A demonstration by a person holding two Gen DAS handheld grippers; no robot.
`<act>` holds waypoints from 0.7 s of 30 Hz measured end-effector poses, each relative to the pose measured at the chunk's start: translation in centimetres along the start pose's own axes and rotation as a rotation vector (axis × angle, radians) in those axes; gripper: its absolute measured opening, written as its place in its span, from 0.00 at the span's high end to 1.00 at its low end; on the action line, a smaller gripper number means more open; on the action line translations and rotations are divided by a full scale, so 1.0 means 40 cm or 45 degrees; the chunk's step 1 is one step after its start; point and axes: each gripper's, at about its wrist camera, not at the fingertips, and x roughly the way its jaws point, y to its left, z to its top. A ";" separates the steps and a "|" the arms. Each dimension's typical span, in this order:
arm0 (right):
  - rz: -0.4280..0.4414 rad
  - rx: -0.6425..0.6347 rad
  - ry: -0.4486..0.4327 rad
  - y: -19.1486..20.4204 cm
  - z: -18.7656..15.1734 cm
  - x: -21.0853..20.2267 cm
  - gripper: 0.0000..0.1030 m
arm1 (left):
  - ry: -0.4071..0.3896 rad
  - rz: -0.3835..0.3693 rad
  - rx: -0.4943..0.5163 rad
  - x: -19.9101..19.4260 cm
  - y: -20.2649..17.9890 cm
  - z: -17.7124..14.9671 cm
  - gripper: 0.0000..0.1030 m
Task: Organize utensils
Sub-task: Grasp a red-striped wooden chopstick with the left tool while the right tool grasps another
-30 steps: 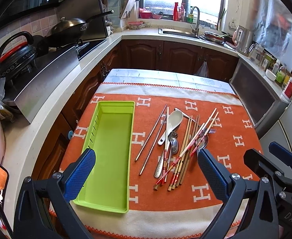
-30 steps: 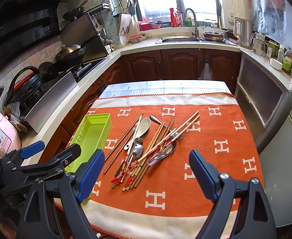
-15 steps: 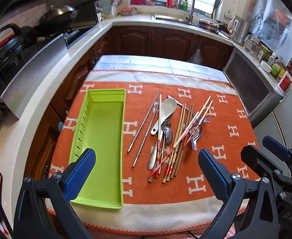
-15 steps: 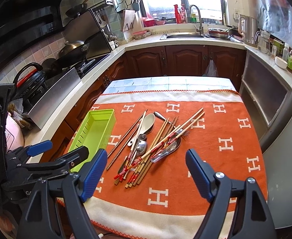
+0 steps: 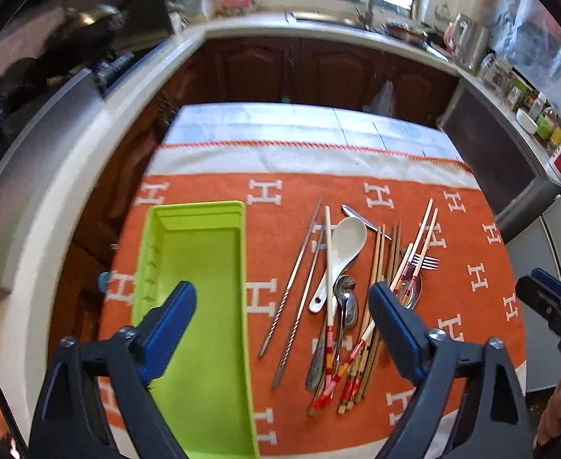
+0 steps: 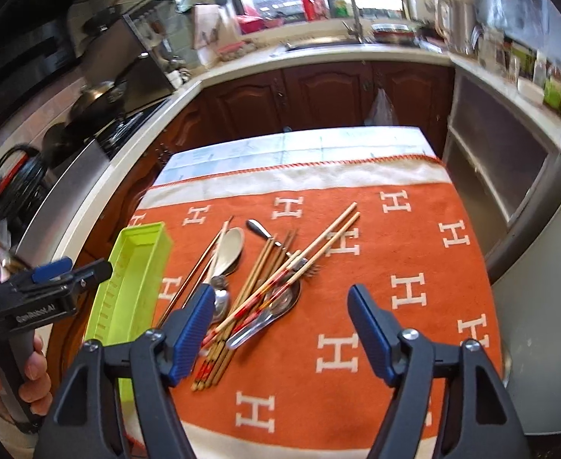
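A pile of utensils lies on the orange cloth: a white ceramic spoon (image 5: pixel 347 237) (image 6: pixel 229 246), metal chopsticks (image 5: pixel 295 279), wooden chopsticks (image 5: pixel 376 267) (image 6: pixel 265 267), red-banded chopsticks (image 6: pixel 299 264), metal spoons (image 5: pixel 343 294) and a fork (image 5: pixel 426 262). An empty lime-green tray (image 5: pixel 200 306) (image 6: pixel 135 279) lies left of the pile. My left gripper (image 5: pixel 282 306) is open and empty above the tray's right edge and the pile. My right gripper (image 6: pixel 280 302) is open and empty above the near end of the pile.
The orange cloth (image 6: pixel 414 275) with white H marks covers a small table (image 5: pixel 280 118). A countertop with a stove and pans (image 6: pixel 100 95) runs along the left. Cabinets and a sink (image 6: pixel 318 42) are behind. A steel appliance (image 6: pixel 510 176) stands at the right.
Both grippers have moved forward and lower toward the table. The tray and utensils now look larger and nearer. Both stay open. Nothing on the table has moved.
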 end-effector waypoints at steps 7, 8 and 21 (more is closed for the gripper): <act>0.115 0.120 0.153 -0.063 0.045 0.139 0.44 | 0.198 -0.166 0.021 0.177 -0.026 0.031 0.58; 0.125 0.149 0.185 -0.075 0.048 0.165 0.46 | 0.214 -0.173 0.036 0.198 -0.036 0.029 0.60; 0.354 0.453 0.461 -0.159 0.011 0.353 0.70 | 0.382 -0.234 0.061 0.344 -0.091 -0.005 0.86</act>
